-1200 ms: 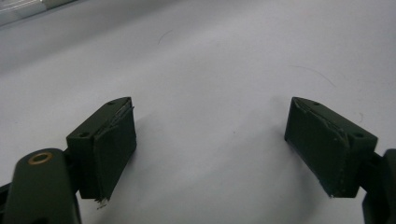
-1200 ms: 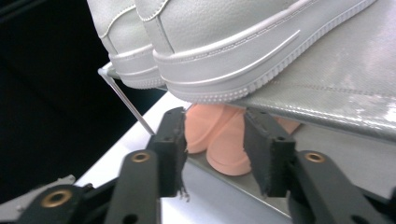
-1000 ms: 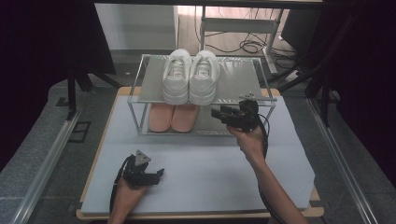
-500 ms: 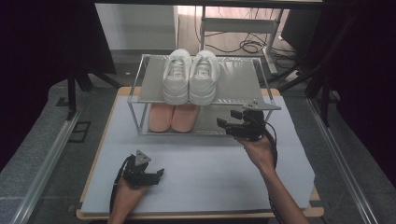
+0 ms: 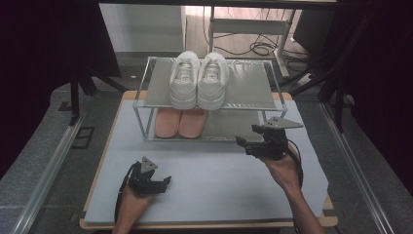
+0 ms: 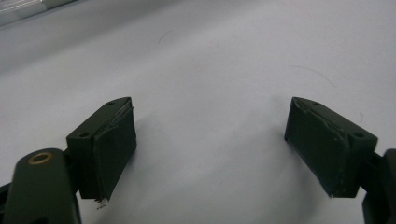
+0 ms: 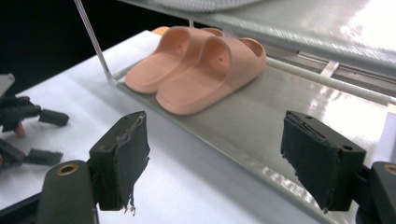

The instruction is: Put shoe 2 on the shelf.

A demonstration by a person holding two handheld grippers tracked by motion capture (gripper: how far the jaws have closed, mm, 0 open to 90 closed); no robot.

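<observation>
A metal two-shelf rack [image 5: 248, 90] stands at the back of the table. A pair of white sneakers [image 5: 198, 80] sits on its top shelf. Below them, a pair of pink slides [image 5: 180, 122] lies on the lower shelf [image 7: 280, 107], seen as pink slides [image 7: 201, 65] in the right gripper view. My right gripper [image 5: 246, 135] [image 7: 215, 116] hangs open and empty just in front of the rack's right half, aimed at the slides. My left gripper [image 5: 163, 181] [image 6: 210, 102] rests open and empty low over the white mat near the front left.
A white mat [image 5: 209, 180] covers the wooden table top, whose front edge runs just behind my hands. Grey floor and metal rails flank the table. Cables and a stand lie beyond the rack. My left gripper [image 7: 28, 126] shows at the left of the right gripper view.
My right gripper has drawn back from the rack's lower right and dropped toward the mat, still open. The left gripper and the shoes have not moved.
</observation>
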